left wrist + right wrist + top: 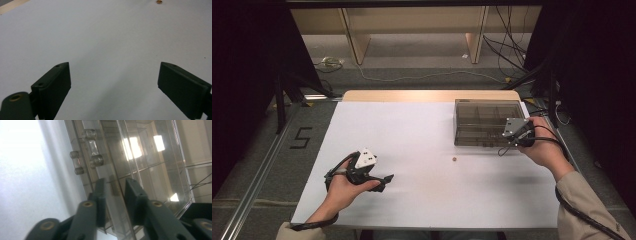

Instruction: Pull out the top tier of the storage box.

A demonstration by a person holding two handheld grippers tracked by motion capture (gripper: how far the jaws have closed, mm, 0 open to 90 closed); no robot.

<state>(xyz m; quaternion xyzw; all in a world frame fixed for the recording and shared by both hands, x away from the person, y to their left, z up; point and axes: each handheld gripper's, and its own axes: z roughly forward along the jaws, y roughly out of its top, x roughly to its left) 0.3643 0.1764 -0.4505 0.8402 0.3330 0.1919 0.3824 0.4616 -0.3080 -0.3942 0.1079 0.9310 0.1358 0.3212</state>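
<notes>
The right gripper's fingers are clamped on the front edge of the clear box's lid, not yet raised. The left gripper's fingers stand released above the bare desk. A small brass piece lies untouched near the box.

the white table top lies bare from nine o'clock through the centre, open for passage. the only low obstacle there is a small brown piece just right of centre. at two o'clock the smoky clear box blocks that corner, the right gripper against its near edge.
</notes>
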